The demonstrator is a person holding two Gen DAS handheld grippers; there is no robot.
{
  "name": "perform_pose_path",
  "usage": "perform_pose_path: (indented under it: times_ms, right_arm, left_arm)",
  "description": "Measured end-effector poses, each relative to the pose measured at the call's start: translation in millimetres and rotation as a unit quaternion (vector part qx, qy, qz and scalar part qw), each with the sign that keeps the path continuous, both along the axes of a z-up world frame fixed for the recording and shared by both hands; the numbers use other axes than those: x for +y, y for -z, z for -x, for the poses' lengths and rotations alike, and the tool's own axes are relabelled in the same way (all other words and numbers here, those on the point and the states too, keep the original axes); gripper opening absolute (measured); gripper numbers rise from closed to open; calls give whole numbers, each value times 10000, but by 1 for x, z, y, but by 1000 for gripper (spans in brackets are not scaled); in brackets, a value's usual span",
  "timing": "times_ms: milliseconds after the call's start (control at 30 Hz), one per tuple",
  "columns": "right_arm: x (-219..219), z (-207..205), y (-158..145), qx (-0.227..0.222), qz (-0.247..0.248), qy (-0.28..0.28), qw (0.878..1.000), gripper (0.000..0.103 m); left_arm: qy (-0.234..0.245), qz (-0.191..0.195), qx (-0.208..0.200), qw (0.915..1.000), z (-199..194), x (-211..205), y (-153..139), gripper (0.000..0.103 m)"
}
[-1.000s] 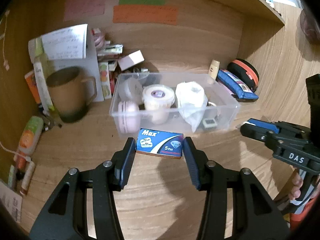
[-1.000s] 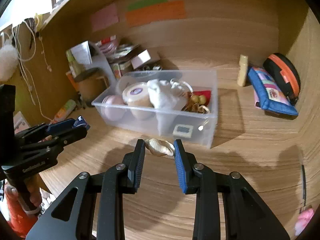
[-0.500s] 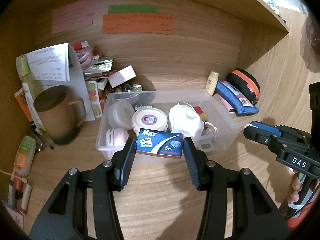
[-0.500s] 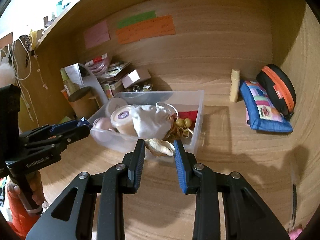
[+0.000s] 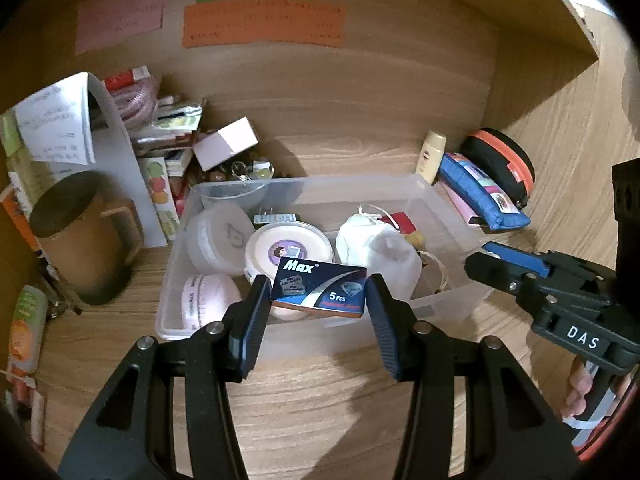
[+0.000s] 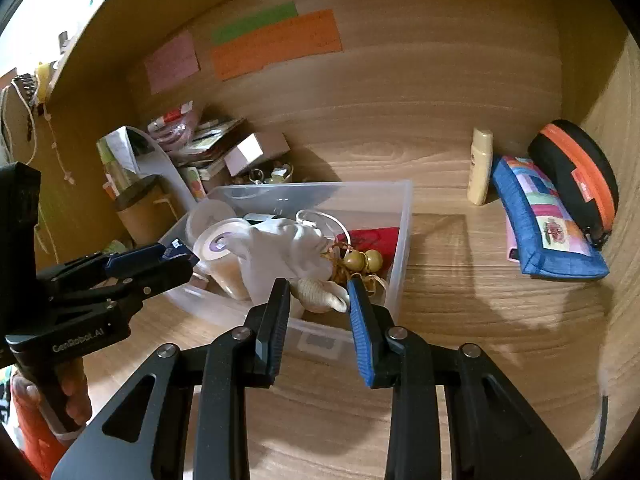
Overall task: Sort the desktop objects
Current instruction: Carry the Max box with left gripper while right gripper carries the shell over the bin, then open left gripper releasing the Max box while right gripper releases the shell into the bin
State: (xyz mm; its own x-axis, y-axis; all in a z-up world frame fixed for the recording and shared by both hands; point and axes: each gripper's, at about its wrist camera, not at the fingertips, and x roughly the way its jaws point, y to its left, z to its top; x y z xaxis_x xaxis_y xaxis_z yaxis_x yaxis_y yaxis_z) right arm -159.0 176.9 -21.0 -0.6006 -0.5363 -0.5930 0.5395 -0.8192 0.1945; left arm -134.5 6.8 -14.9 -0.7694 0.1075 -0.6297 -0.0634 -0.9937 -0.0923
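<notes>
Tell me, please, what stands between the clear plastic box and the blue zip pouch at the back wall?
A small cream bottle stands upright there, between the clear box and blue pouch; the right wrist view shows it best.

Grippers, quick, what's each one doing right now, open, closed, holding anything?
Left gripper: closed on the blue Max box.
Right gripper: closed on the cream seashell.

"Max", "5 Pcs" on blue box (image 5: 319, 291)
</notes>
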Motion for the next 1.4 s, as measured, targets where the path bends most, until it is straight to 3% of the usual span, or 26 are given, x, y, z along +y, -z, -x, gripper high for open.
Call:
perform_pose_path:
  times_ms: [267,800,967,1100,1400]
  right_arm:
    - [-10,12,7,-36,-152,30,9999,27]
    - [-19,20,14,25,-241,32,9997,27]
    - [-20,20,14,54,-294,33,9995,28]
    - [-21,19,13,82,-326,27,9994,38]
    - [-21,14,7,366,-402,231,9983,51]
  left_arm:
    - [78,-114,-117,9998,13,1,10,48]
    - [125,81,-97,9998,21,13,17,48]
    - [115,122,-49,9998,22,13,18,56]
    - [83,98,-48,9999,22,11,18,60]
    - [12,161,9,9999,17,10,15,69]
